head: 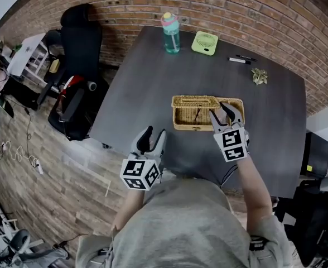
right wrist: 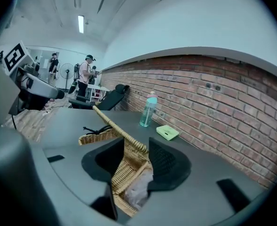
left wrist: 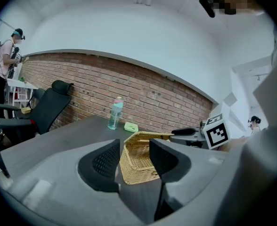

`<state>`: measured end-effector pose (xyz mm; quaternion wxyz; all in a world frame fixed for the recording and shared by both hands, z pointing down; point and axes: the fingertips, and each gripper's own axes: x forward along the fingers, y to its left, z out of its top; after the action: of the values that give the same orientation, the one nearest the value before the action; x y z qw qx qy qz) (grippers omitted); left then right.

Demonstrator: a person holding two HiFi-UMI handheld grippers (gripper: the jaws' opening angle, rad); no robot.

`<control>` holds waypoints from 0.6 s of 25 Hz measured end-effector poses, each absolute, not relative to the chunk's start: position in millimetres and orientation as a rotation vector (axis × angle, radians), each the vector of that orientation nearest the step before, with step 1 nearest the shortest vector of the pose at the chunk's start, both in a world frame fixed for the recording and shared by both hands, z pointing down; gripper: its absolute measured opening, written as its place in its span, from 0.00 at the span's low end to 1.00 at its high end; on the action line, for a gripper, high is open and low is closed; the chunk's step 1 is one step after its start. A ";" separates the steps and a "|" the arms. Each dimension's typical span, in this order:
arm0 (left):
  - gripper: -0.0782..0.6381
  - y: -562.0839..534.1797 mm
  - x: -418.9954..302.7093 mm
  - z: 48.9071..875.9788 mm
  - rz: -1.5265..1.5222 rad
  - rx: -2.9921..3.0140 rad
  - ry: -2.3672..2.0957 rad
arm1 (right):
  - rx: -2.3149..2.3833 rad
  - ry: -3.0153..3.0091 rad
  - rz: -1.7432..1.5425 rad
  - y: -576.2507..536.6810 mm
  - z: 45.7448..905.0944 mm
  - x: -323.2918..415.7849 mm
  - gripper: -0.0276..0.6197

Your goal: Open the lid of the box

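Note:
A woven wicker box (head: pixel 193 120) sits on the dark table (head: pixel 147 88), just in front of me. Its lid (right wrist: pixel 111 124) is tilted up on a slant, and the lid's rim lies between the jaws of my right gripper (right wrist: pixel 131 161), leaning against the right finger. The jaws stand apart, wider than the rim. From the left gripper view the raised lid (left wrist: pixel 150 135) meets the right gripper's finger (left wrist: pixel 185 132) at the box's far side. My left gripper (head: pixel 152 138) hovers open near the table's front edge with nothing between its jaws, short of the box (left wrist: pixel 136 166).
A teal bottle (head: pixel 170 33), a green fan (head: pixel 205 42), pens (head: pixel 239 59) and a small folded object (head: pixel 259 76) lie at the table's far side. A black office chair (head: pixel 75 94) stands left of the table. A black cord (right wrist: pixel 93 129) lies inside the box.

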<state>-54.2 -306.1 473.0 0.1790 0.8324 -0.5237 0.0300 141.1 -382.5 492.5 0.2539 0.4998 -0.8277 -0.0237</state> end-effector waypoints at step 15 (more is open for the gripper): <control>0.37 -328.3 -54.1 476.0 0.104 2.355 -1.459 | 1.355 -2.275 -0.091 -423.1 469.7 143.6 0.26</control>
<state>-54.1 -328.3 476.0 0.1836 0.8350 -0.5175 0.0370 143.6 -423.1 469.7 0.2438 0.4959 -0.8328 -0.0334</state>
